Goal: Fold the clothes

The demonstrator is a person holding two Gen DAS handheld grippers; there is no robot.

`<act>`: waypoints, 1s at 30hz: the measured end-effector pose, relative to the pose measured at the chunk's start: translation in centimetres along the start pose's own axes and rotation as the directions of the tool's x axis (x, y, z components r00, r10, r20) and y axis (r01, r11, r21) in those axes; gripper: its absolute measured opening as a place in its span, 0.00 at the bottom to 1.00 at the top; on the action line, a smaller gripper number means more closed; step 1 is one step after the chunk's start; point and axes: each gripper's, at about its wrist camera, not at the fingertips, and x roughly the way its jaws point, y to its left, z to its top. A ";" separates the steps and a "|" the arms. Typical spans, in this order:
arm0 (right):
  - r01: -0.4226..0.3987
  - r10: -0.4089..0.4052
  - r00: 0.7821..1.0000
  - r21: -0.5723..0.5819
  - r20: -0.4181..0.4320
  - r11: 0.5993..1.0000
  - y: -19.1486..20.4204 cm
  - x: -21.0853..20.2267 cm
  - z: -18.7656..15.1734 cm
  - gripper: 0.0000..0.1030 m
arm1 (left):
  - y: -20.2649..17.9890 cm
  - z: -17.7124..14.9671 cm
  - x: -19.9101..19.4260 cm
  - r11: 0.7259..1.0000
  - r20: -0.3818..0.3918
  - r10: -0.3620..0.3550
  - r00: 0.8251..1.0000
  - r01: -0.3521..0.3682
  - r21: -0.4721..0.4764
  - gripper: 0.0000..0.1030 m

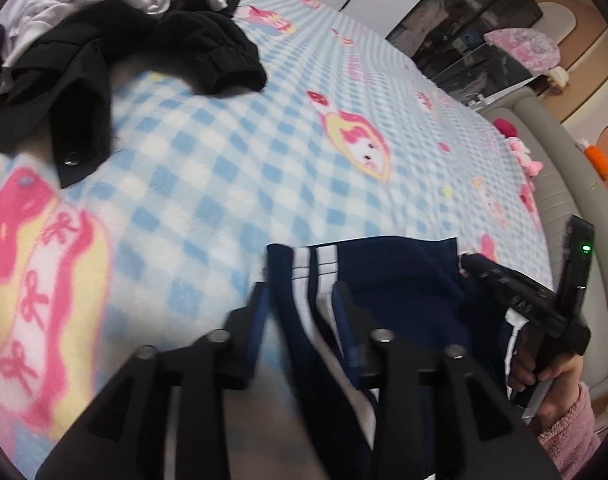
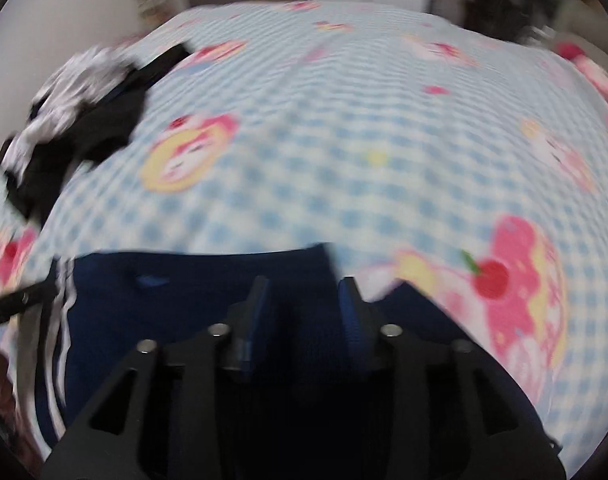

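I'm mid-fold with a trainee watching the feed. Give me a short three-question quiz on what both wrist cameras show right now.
1. True or false: the navy garment has white stripes along one side.
2. Which lies at the far left of the checked blanket? A) a pile of black and white clothes B) a stack of books C) a laundry basket
3. Fill in: in the right wrist view, the fingers of the right gripper stand apart over the ____ garment.

Key: 1 true; 2 A; 3 navy. In the left wrist view the left gripper also stands open, its fingers either side of the striped edge.
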 end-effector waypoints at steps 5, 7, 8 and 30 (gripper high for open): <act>0.026 -0.035 0.992 -0.074 -0.124 0.997 1.2 4.9 0.6 0.44 | -1.0 0.3 0.3 0.999 0.028 0.032 0.999 -0.033 0.029 0.35; 0.004 -0.011 0.994 -0.063 -0.111 0.998 1.3 4.9 0.5 0.24 | -1.4 0.4 0.4 0.998 0.040 0.045 0.998 -0.046 0.040 0.24; 0.003 -0.009 0.996 -0.065 -0.094 0.998 1.5 4.5 0.4 0.19 | -1.6 0.5 0.5 0.998 0.046 0.051 0.998 -0.053 0.046 0.11; -0.081 0.076 0.997 0.271 0.027 0.959 -5.6 2.8 0.8 0.13 | 1.9 0.1 -0.6 0.995 0.079 -0.001 0.997 0.008 -0.096 0.38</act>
